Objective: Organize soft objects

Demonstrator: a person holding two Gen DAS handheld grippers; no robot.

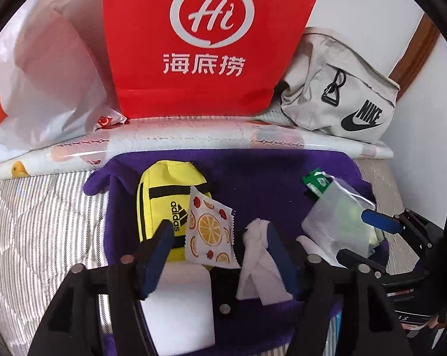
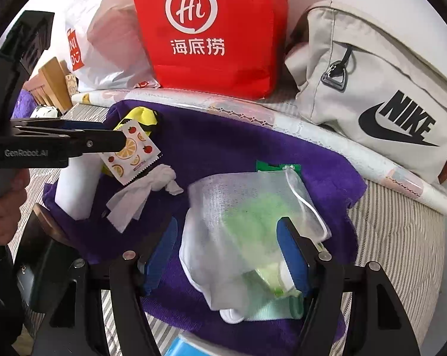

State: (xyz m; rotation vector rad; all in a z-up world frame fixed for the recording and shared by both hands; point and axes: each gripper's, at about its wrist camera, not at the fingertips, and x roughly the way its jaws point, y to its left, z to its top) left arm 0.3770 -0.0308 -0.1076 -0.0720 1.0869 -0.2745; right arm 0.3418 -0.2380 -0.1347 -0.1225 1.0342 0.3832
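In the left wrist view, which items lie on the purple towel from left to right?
yellow Adidas pouch → orange-print sachet → knotted white cloth → translucent mesh bag

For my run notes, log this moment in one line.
left gripper: open over orange-print packet | right gripper: open around mesh pouch | both on purple towel
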